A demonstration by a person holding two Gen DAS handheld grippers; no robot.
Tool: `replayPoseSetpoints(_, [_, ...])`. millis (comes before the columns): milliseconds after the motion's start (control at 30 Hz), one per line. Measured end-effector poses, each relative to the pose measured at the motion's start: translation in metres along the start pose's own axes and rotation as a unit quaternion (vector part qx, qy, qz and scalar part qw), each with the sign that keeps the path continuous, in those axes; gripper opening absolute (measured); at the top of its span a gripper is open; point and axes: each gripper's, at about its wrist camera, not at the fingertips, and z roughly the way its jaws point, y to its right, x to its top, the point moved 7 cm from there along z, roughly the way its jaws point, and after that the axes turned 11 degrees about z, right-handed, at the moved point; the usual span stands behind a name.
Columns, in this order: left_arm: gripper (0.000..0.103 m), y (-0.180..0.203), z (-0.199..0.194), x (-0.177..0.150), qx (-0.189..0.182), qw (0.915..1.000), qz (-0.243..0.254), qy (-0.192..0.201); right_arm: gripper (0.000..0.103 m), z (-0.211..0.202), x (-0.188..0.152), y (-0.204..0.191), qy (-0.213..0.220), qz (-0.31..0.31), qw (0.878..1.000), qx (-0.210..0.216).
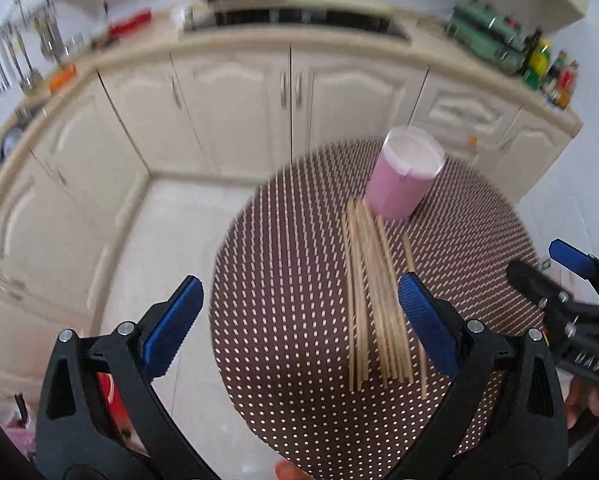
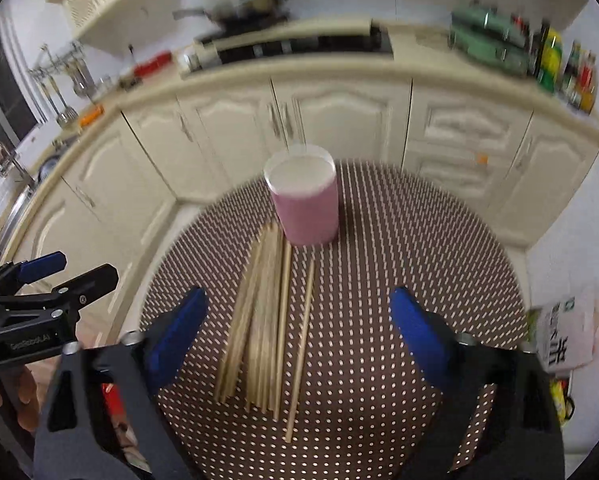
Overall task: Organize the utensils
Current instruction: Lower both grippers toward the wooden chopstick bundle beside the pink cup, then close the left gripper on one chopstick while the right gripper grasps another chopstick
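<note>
So the chopsticks are lying in a loose bundle roughly in the middle of the round table, the one with the brown polka-dot cloth. One stray chopstick sits just apart at about 3 o'clock from the pile. The pink cup stands upright at 12 o'clock from the bundle, right by the far tips, maybe touching, too blurry to say

The right gripper has its blue pads spread wide with nothing between them, hanging over the near half of the bundle. The left gripper is spread wide too and empty, and from its own camera the sticks are off toward its 3 o'clock pad rather than centred

What I'd worry about:
- the sticks are thin and round, so closing across the bundle could make them roll and fan out, or you grab only a few
- that loner stick is easy to miss or to flick off the table edge
- both grippers are crowded over the same spot, so they could knock each other
- the cup looks light and tall, so pushing sticks toward 12 o'clock or dropping them in at an angle could tip it

Everything is motion-blurred, so fine contact is a guess
</note>
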Motion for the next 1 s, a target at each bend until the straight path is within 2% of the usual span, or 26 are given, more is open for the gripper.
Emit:
replayPoseSetpoints(200, [0.093, 0.013, 0.073, -0.003, -0.043, 0.9965, -0.007, -0.072, 0.057, 0.061, -0.013, 0.024, -0.104, 0.021, 0.994, 0.0])
replayPoseSetpoints(367, [0.081, 0.023, 0.12, 0.001, -0.054, 0.9918, 0.003, -0.116, 0.049, 0.099, -0.012, 0.032, -0.16, 0.032, 0.986, 0.007])
replayPoseSetpoints(700, [0.074, 0.031, 0.18, 0.008, -0.05, 0.9829, 0.032, -0.174, 0.034, 0.144, -0.013, 0.029, -0.211, 0.036, 0.977, 0.009])
replayPoseSetpoints(1000, [0.07, 0.038, 0.196, 0.018, -0.046, 0.9804, 0.055, -0.183, 0.029, 0.171, -0.002, 0.023, -0.232, 0.035, 0.972, -0.006])
